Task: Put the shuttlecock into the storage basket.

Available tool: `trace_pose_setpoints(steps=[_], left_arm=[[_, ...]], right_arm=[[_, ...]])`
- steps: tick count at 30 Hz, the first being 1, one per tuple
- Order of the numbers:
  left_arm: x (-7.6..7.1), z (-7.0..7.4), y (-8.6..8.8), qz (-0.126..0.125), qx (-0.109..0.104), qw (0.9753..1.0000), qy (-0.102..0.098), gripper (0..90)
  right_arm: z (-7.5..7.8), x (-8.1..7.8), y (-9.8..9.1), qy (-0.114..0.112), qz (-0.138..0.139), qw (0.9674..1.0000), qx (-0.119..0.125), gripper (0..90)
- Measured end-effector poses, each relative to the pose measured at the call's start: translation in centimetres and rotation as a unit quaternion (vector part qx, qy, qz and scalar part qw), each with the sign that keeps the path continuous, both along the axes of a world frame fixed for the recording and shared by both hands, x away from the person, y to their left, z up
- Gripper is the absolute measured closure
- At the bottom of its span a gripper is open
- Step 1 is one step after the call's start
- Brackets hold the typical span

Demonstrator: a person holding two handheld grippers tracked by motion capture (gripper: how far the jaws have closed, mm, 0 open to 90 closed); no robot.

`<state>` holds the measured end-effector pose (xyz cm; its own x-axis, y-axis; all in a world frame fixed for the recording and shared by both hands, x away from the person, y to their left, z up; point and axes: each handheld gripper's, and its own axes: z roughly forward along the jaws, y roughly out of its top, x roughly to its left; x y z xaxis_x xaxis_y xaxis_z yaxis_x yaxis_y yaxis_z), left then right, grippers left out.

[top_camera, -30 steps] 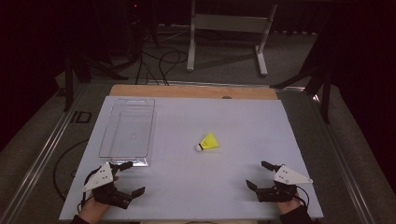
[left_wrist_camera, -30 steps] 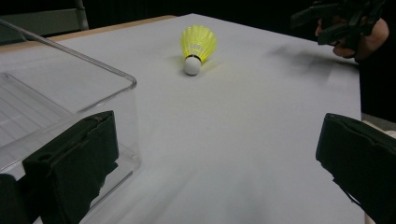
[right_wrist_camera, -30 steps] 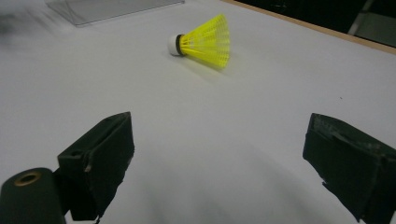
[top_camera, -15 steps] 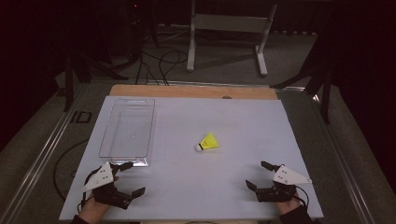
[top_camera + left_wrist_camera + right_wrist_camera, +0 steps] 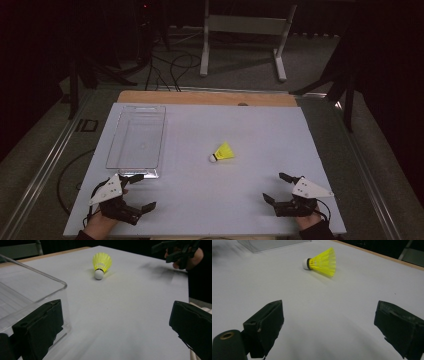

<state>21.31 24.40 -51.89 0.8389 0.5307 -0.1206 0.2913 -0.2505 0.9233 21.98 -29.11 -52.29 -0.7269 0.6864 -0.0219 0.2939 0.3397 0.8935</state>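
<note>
**Yellow shuttlecock lying on its side at mid-bench**

Yellow feathers mark the shuttlecock [image 5: 222, 152], which lies on its side on the white bench [image 5: 260, 130], a little right of the middle. In the high view its long axis runs nearly across the bench with a slight slant: the white cork tip points left and toward the person's edge, and the flared skirt opens right and slightly away. In the left gripper view the shuttlecock [image 5: 101, 263] shows cork first, the skirt fanning out behind it. In the right gripper view the shuttlecock [image 5: 322, 262] lies side-on, cork to the left of that picture and skirt to the right.

To the left of it, with bare bench between, sits a clear plastic tray [image 5: 116, 145], its long side running away from the person. Its near corner stands just beside the left gripper [image 5: 139, 191], whose fingers [image 5: 40, 327] are spread wide with nothing between them; one finger sits close against the tray wall, though I cannot tell whether it touches.

At the opposite near corner of the bench, the right gripper [image 5: 276, 187] is also released, its fingers [image 5: 265, 322] wide apart over bare white surface. Both grippers are well short of the shuttlecock, which lies untouched between and beyond them. A strip of wood [image 5: 200, 97] shows along the far edge of the bench.
</note>
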Motion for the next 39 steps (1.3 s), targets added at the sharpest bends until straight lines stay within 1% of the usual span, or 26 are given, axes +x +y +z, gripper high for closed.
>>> trace_pose_setpoints(steps=[2, 3, 5, 6, 9, 10, 11, 12, 16, 17, 21, 22, 24, 26, 27, 28, 29, 31, 32, 33, 34, 35, 36, 37, 38, 39], left_arm=[[0.0, 0.2, 0.0, 0.003, 0.001, 1.0000, 0.001, 0.0], [0.0, 0.3, 0.0, 0.004, 0.006, 1.0000, 0.004, 0.0], [0.0, 0.3, 0.0, 0.004, 0.006, 1.0000, 0.004, 0.0], [-0.1, 0.8, 0.0, 0.003, 0.010, 0.9999, 0.010, 0.0], [0.0, 1.2, -0.1, 0.000, 0.009, 0.9998, 0.015, 0.0], [0.1, 1.6, -0.2, -0.004, 0.011, 0.9997, 0.021, 0.0], [0.1, 1.6, -0.2, -0.004, 0.011, 0.9997, 0.021, 0.0], [0.2, 2.1, -0.3, -0.010, 0.015, 0.9996, 0.021, 0.0], [0.3, 2.6, -0.5, -0.011, 0.018, 0.9994, 0.027, 0.0], [0.5, 3.0, -0.6, -0.007, 0.028, 0.9991, 0.031, 0.0], [0.7, 3.5, -0.9, -0.014, 0.039, 0.9984, 0.040, 0.0], [0.9, 3.8, -1.2, -0.020, 0.050, 0.9977, 0.041, 0.0], [1.1, 3.9, -1.3, -0.024, 0.051, 0.9974, 0.045, 0.0], [1.3, 4.1, -1.8, -0.031, 0.058, 0.9966, 0.049, 0.0], [1.4, 4.3, -2.0, -0.034, 0.061, 0.9962, 0.053, 0.0], [1.7, 4.8, -2.3, -0.039, 0.061, 0.9953, 0.065, 0.0], [2.0, 5.1, -2.5, -0.041, 0.067, 0.9942, 0.073, 0.0], [2.3, 5.6, -2.8, -0.044, 0.071, 0.9935, 0.078, 0.0], [2.3, 5.6, -2.8, -0.044, 0.071, 0.9935, 0.078, 0.0], [2.4, 5.9, -3.0, -0.048, 0.071, 0.9931, 0.080, 0.0], [2.6, 6.1, -3.2, -0.049, 0.079, 0.9926, 0.078, 0.0], [2.9, 6.5, -3.7, -0.053, 0.092, 0.9912, 0.079, 0.0], [2.9, 6.5, -3.7, -0.053, 0.092, 0.9912, 0.079, 0.0], [3.2, 6.9, -4.1, -0.057, 0.101, 0.9900, 0.081, 0.0], [3.3, 7.0, -4.4, -0.057, 0.104, 0.9897, 0.080, 0.0], [3.4, 7.2, -4.7, -0.054, 0.113, 0.9889, 0.080, 0.0]], right_arm=[[0.0, 0.0, 0.0, -0.001, -0.002, 1.0000, -0.001, 9.2], [0.0, 0.0, 0.0, 0.000, -0.001, 1.0000, 0.000, 9.2], [0.0, 0.0, 0.0, 0.000, -0.001, 1.0000, 0.000, 9.2], [0.0, 0.0, 0.0, -0.002, -0.001, 1.0000, -0.002, 9.2], [0.1, 0.0, 0.0, -0.003, -0.001, 1.0000, 0.000, 9.3], [0.1, -0.1, 0.0, -0.004, -0.001, 1.0000, 0.002, 9.3], [0.1, -0.1, 0.0, -0.003, -0.001, 1.0000, 0.002, 9.3], [0.1, -0.1, 0.0, -0.003, -0.002, 1.0000, 0.002, 9.3], [0.1, -0.1, 0.1, -0.001, 0.000, 1.0000, 0.001, 9.4], [0.1, -0.1, 0.1, -0.001, 0.000, 1.0000, 0.002, 9.4], [0.2, -0.1, 0.1, 0.000, -0.001, 1.0000, 0.003, 9.4], [0.2, 0.0, 0.1, 0.000, 0.000, 1.0000, 0.004, 9.4], [0.2, 0.0, 0.1, -0.001, -0.001, 1.0000, 0.004, 9.4], [0.2, 0.0, 0.1, -0.001, 0.000, 1.0000, 0.003, 9.4], [0.2, 0.0, 0.1, -0.001, 0.000, 1.0000, 0.003, 9.4], [0.2, -0.1, 0.1, -0.002, 0.001, 1.0000, 0.003, 9.4], [0.2, -0.1, 0.1, -0.003, 0.001, 1.0000, 0.003, 9.3], [0.2, -0.1, 0.1, -0.004, 0.002, 1.0000, 0.002, 9.4], [0.2, -0.1, 0.1, -0.004, 0.002, 1.0000, 0.003, 9.3], [0.2, -0.1, 0.1, -0.003, 0.002, 1.0000, 0.003, 9.4], [0.2, -0.1, 0.1, -0.003, 0.002, 1.0000, 0.003, 9.4], [0.2, -0.1, 0.1, -0.003, 0.002, 1.0000, 0.003, 9.4], [0.2, -0.1, 0.1, -0.003, 0.002, 1.0000, 0.003, 9.4], [0.2, -0.1, 0.1, -0.003, 0.002, 1.0000, 0.003, 9.4], [0.2, -0.1, 0.1, -0.003, 0.002, 1.0000, 0.003, 9.4], [0.2, -0.1, 0.1, -0.004, 0.002, 1.0000, 0.003, 9.4]])
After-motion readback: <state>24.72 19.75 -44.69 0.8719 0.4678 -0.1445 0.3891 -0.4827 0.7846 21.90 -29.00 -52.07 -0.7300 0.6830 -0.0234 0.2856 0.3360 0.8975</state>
